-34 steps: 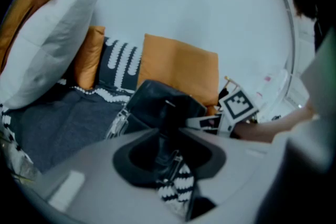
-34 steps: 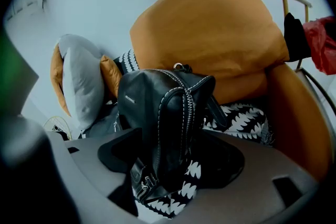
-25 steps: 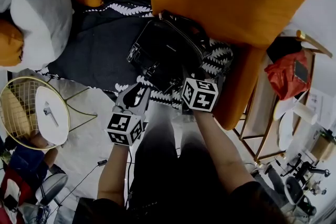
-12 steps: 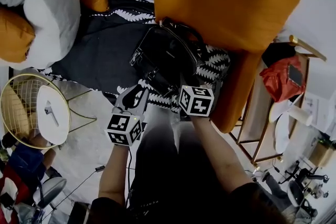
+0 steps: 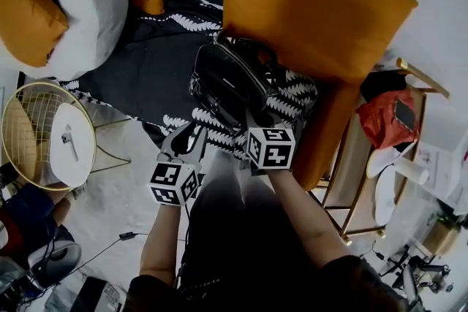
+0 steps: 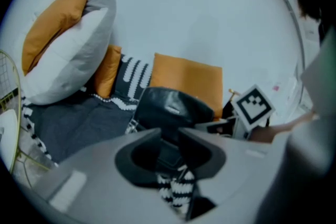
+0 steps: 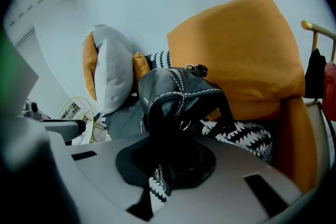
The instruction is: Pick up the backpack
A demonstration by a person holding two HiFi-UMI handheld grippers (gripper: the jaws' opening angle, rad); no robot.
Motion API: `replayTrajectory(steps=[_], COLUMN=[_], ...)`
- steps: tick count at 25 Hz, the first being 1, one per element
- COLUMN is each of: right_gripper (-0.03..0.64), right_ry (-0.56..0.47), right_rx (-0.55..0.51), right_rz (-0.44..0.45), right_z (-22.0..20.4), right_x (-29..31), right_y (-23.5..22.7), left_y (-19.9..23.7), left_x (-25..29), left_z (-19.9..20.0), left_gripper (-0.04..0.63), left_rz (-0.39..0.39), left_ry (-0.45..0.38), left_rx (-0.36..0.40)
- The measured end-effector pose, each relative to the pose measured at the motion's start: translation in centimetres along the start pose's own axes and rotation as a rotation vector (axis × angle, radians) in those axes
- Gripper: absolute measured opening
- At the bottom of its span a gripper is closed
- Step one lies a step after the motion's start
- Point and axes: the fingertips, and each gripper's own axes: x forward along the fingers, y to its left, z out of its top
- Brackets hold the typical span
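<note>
As only its own view showed, the right gripper (image 7: 165, 157), just closing, was clenched on the strap (image 7: 157, 131) of the backpack (image 7: 181, 94); beside the backpack, the left gripper (image 6: 169, 136) was unclenched.

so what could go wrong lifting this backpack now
1. The right gripper, whose jaws have just been closing, pinches only a dark strap-like part of the backpack, while the left gripper is open and holds nothing: the backpack may swing or slip.
2. The patterned throw lies right beneath both grippers and might get caught and dragged.
3. The orange cushion leans behind the backpack and could tip.
</note>
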Motion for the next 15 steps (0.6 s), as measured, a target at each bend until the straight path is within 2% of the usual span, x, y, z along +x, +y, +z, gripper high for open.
replayTrajectory(steps=[7, 15], right_gripper=[0.023, 0.023], right_ry=[0.001, 0.023], right_rx=[-0.045, -0.038], right_rz=[0.017, 0.035], right_z=[0.5, 0.2], right_x=[-2.8, -6.2], right_y=[0.0, -0.1], left_y=[-0.6, -2.6], left_x=[-2.6, -4.7], left_z=[0.1, 0.5], left_gripper=[0.106, 0.104], left_rz=[0.042, 0.032], left_ry=[-0.037, -0.062], left_rx=[-0.016, -0.011])
